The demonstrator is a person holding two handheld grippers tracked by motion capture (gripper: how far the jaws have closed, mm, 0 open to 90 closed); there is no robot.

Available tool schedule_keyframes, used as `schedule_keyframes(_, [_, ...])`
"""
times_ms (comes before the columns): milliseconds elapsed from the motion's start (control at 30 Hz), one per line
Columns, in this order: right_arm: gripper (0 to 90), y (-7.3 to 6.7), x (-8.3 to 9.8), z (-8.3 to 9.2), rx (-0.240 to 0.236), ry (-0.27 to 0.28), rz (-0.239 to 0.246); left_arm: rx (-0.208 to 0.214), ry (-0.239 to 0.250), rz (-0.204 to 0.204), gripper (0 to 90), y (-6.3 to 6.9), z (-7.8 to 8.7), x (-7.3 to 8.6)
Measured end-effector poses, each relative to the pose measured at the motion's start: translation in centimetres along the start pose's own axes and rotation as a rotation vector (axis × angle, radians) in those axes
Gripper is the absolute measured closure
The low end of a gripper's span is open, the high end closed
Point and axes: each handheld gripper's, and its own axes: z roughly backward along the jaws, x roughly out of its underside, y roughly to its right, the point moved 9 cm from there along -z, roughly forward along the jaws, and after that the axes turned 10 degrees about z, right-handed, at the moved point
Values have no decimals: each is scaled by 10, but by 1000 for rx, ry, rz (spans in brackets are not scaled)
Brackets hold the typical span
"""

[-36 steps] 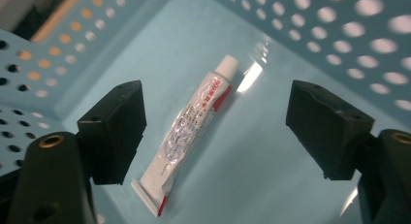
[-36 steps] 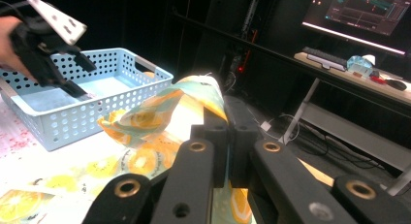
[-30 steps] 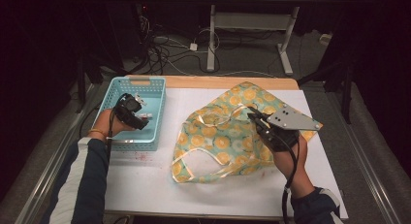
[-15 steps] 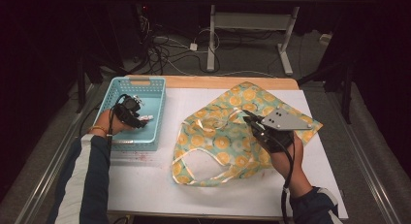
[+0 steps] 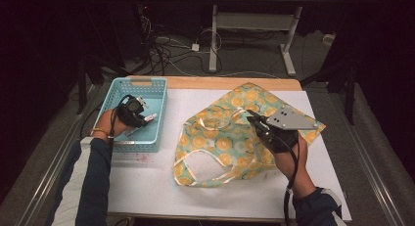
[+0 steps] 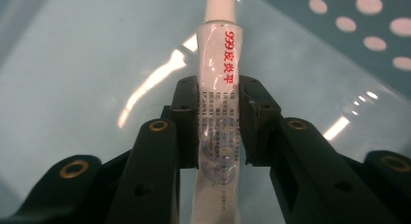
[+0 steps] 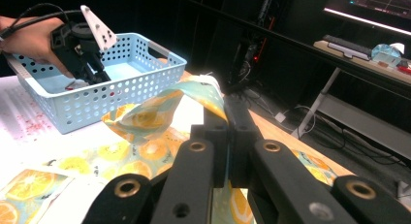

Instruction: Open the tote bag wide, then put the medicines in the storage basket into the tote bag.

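Left gripper (image 6: 218,115) sits in the blue basket (image 5: 157,91), jaws just closed onto a white ointment tube (image 6: 219,88); pads press both sides, prob. to lift it out. Right gripper (image 7: 227,136) is clenched on the rim of the orange-print cloth bag (image 5: 220,143), pinching the fabric up, likely to keep the mouth open for the tube. Bag lies on the white table sheet (image 5: 147,187), just beside the basket. Vs a second ago: left jaws were wide above the tube, now clamped; bag's mouth looks a bit more spread, though that's hard to judge from above.
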Motion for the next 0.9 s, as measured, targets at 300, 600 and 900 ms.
schedule_keyframes(300, [898,5,4,-1,15,-5,-16,-20,246,38,698,6,34,-16])
schedule_keyframes(600, [898,7,7,-4,19,-12,-24,18,410,-16,698,39,68,-23])
schedule_keyframes(900, [898,6,11,-8,29,-23,-33,91,549,-105,698,99,94,-21])
